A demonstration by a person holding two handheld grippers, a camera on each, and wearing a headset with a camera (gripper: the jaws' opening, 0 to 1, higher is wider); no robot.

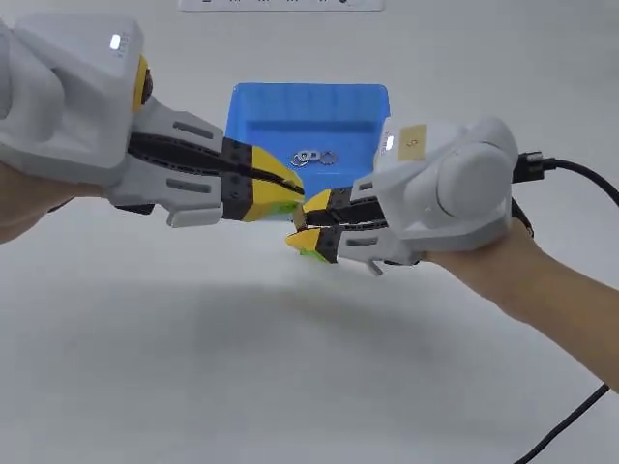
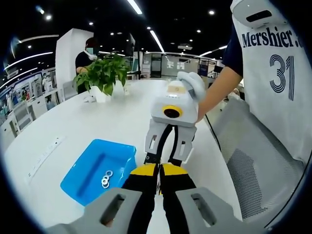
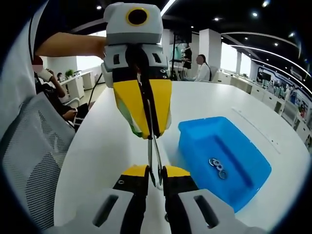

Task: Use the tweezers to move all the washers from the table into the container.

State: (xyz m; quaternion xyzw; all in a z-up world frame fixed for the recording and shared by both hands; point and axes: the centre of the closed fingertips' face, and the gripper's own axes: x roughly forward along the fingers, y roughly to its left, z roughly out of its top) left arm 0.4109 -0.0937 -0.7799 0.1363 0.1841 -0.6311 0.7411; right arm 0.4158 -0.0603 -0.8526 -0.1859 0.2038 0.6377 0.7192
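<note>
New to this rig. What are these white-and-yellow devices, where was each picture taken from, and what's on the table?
No robot here: a person holds a tool in each hand, each ending in a yellow-tipped two-jaw claw. One picture comes from a camera on the person's head, looking down at the white table. The other two come from cameras riding on the tools, looking along their jaws. In the head view the left claw is on the left, the right claw on the right, tips meeting. Thin metal tweezers run between them; both seem to pinch them. Behind sits a blue container with a few washers inside.
</note>
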